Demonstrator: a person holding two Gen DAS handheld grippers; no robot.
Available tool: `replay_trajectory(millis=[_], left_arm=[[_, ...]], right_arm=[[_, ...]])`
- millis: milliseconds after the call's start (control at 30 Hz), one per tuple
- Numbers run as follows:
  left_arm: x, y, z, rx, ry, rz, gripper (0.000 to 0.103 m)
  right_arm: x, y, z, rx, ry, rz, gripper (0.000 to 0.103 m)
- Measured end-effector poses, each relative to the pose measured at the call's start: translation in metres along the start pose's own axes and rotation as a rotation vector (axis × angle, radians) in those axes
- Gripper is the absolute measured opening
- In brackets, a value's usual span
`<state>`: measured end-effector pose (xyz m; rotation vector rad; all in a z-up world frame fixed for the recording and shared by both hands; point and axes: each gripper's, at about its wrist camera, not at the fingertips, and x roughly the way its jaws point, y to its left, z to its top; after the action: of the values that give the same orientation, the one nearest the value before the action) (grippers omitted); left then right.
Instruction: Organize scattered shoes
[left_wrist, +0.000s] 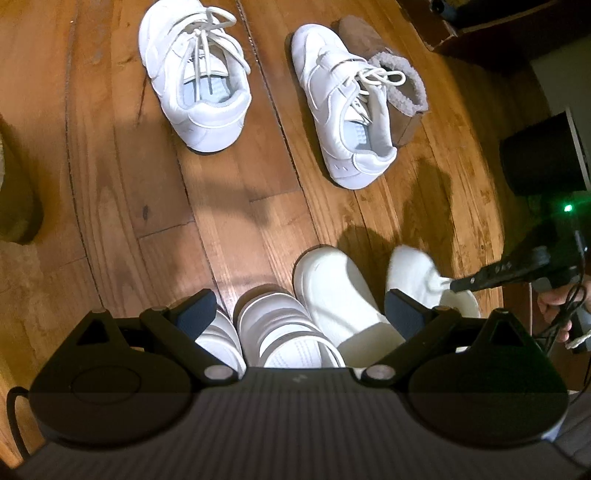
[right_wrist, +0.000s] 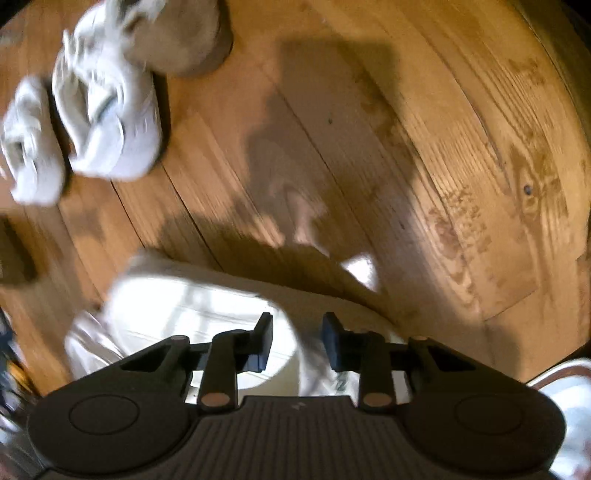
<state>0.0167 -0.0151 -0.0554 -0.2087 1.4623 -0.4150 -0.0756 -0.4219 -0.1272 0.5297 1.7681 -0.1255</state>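
Observation:
On the wooden floor (left_wrist: 155, 206) two white laced sneakers (left_wrist: 195, 77) (left_wrist: 343, 110) lie at the top, a brown fur-lined slipper (left_wrist: 391, 85) against the right one. My left gripper (left_wrist: 301, 314) hangs open above a white strap shoe (left_wrist: 273, 325) and a white slip-on (left_wrist: 340, 295), touching neither. To their right lies a white shoe (left_wrist: 410, 269), with my right gripper (left_wrist: 456, 284) on it. In the blurred right wrist view that gripper (right_wrist: 298, 339) has one finger inside the white shoe (right_wrist: 177, 306) and one outside, and the shoe's wall fills the gap.
A hand (left_wrist: 554, 306) holds the right gripper at the right edge. A black box (left_wrist: 543, 155) and dark furniture (left_wrist: 491, 33) stand at the right. A dark brownish thing (left_wrist: 18, 192) sits at the left edge. Bare boards (right_wrist: 424, 147) stretch beyond the right gripper.

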Motion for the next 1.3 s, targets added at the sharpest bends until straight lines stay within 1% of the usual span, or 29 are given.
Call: replay_trajectory(millis=[33,67,100,133,167,200,267,300,333,367,400,433,500,567,667,733,767,800,867,900,933,1067,1167,1233,1300], left_arm=[[0.0,0.0,0.0,-0.001,-0.001,0.002,0.099],[0.0,-0.001,0.0,-0.001,-0.001,0.004,0.099],[0.0,-0.001,-0.001,0.001,0.0,0.005,0.099],[0.0,-0.002,-0.001,0.003,0.002,0.007,0.099],[0.001,-0.002,-0.002,0.004,0.005,0.01,0.099],[0.001,-0.002,-0.003,0.006,0.01,0.014,0.099],[0.002,-0.002,-0.005,0.008,0.015,0.019,0.099],[0.003,-0.001,-0.006,0.005,0.019,0.021,0.099],[0.003,-0.001,-0.006,0.002,0.021,0.021,0.099],[0.003,-0.001,-0.007,0.001,0.021,0.021,0.099],[0.001,-0.001,-0.007,0.0,0.016,0.022,0.099],[-0.001,-0.002,-0.007,0.001,0.01,0.023,0.099],[-0.002,-0.003,-0.007,0.003,0.004,0.027,0.099],[-0.003,-0.005,-0.007,0.006,0.002,0.028,0.099],[0.0,-0.007,-0.007,0.01,0.008,0.032,0.099],[0.001,-0.008,-0.007,0.012,0.014,0.035,0.099],[0.002,-0.008,-0.007,0.012,0.016,0.036,0.099],[0.002,-0.008,-0.007,0.015,0.018,0.037,0.099],[0.003,-0.01,-0.007,0.024,0.025,0.044,0.1],[0.004,-0.011,-0.007,0.028,0.027,0.051,0.102],[0.004,-0.013,-0.008,0.031,0.028,0.058,0.103],[0.007,-0.015,-0.009,0.033,0.043,0.058,0.103],[0.008,-0.015,-0.009,0.033,0.053,0.054,0.103],[0.008,-0.015,-0.009,0.028,0.052,0.058,0.103],[0.008,-0.015,-0.01,0.022,0.05,0.063,0.103]], right_arm=[[0.0,0.001,0.002,-0.002,-0.002,-0.005,0.03],[0.004,0.004,0.003,-0.042,0.0,-0.032,0.032],[0.008,0.009,0.003,-0.102,0.005,-0.06,0.045],[0.014,0.017,0.002,-0.185,0.014,-0.088,0.054],[0.019,0.026,0.0,-0.26,0.026,-0.118,0.073],[0.023,0.034,-0.003,-0.325,0.041,-0.148,0.078],[0.036,0.045,-0.01,-0.417,0.072,-0.231,0.076],[0.044,0.049,-0.014,-0.456,0.087,-0.276,0.067],[0.052,0.053,-0.018,-0.495,0.103,-0.322,0.065],[0.054,0.053,-0.018,-0.491,0.103,-0.347,0.052],[0.051,0.049,-0.013,-0.438,0.084,-0.348,0.037],[0.046,0.044,-0.008,-0.381,0.062,-0.332,0.034],[0.034,0.03,0.002,-0.266,0.016,-0.265,0.029],[0.03,0.022,0.005,-0.192,0.019,-0.236,0.028],[0.031,0.018,0.002,-0.131,0.025,-0.221,0.034],[0.032,0.017,-0.001,-0.11,0.017,-0.225,0.039],[0.033,0.017,-0.003,-0.115,0.015,-0.219,0.046],[0.036,0.02,-0.005,-0.145,0.012,-0.221,0.052],[0.035,0.025,-0.007,-0.223,0.0,-0.241,0.062],[0.036,0.027,-0.007,-0.254,-0.002,-0.251,0.062],[0.04,0.032,-0.01,-0.293,0.004,-0.267,0.062],[0.048,0.045,-0.021,-0.366,0.087,-0.288,0.063],[0.049,0.054,-0.026,-0.426,0.105,-0.293,0.064],[0.05,0.061,-0.032,-0.513,0.149,-0.321,0.064],[0.05,0.063,-0.034,-0.549,0.176,-0.332,0.064]])
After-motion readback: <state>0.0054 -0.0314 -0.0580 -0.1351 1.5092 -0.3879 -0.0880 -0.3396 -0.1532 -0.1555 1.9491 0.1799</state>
